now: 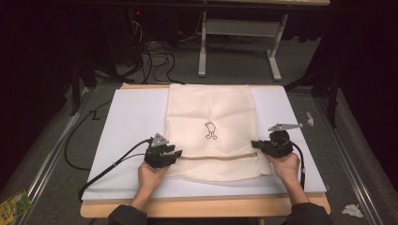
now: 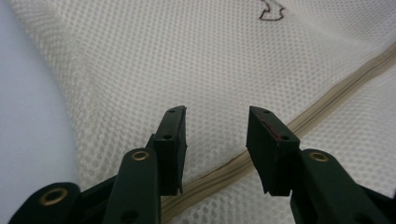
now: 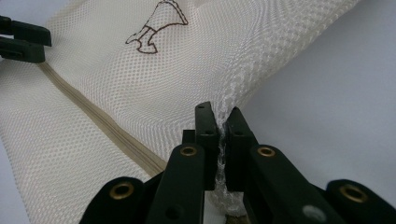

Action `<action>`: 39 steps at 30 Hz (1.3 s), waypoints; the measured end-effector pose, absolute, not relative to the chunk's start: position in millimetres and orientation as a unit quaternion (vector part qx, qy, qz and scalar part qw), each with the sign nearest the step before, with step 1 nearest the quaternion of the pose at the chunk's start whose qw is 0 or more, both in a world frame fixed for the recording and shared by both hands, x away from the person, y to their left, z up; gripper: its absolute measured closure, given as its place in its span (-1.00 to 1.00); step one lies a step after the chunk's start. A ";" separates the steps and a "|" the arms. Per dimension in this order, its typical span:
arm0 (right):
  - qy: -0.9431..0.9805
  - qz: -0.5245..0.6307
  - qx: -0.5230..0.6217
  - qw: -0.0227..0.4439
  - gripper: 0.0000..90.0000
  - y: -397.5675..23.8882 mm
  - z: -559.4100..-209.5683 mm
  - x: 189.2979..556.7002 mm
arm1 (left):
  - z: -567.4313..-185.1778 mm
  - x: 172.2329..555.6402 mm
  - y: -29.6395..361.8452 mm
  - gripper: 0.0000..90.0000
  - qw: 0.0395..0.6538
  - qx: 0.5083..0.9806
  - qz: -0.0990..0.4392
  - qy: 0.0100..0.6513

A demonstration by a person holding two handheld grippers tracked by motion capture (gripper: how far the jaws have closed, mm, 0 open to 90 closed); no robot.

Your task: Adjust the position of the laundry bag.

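A dark room with cables on the floor surrounds the bench [image 1: 291, 178], whose white top carries a cream mesh bag [image 1: 211, 108] laid flat in the middle of the high view. The right tool [image 1: 257, 144] sits at the bag's right edge, lower right of centre, and its jaws are clamped on a pinch of mesh; in the right gripper view the netting [image 3: 223, 135] bunches up between the two black pads and the fabric pulls into a ridge running away toward the upper left. The left tool [image 1: 177, 153] rests at the bag's left edge, lower left of centre, with its jaws apart and nothing between them; in the left gripper view the mesh lies just beyond the pads. The zip [image 1: 216, 157], a tan line, runs straight across the bag from one tool to the other, left to right in the high view, so the bag's long axis stands at right angles to it, toward the top of the frame. The left end of the zip [image 2: 224, 170] passes right under the open left tool, which is the nearer one to it; by my reading, the next move is a short drop and close there, matching the right side's hold.
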State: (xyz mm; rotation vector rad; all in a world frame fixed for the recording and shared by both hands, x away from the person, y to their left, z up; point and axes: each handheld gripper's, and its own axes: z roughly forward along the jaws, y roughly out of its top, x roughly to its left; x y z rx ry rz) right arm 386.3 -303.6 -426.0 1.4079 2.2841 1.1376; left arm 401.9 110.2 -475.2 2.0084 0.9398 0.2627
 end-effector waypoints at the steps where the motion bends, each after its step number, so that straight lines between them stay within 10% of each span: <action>1: 0.781 0.385 0.478 0.115 0.96 -302.7 -425.1 386.3 | -475.2 401.9 110.2 0.27 0.439 0.808 0.106 0.378; 39: 0.785 0.413 0.449 0.107 0.96 -284.3 -398.6 392.1 | -449.7 397.5 17.4 0.12 0.462 0.835 0.060 0.292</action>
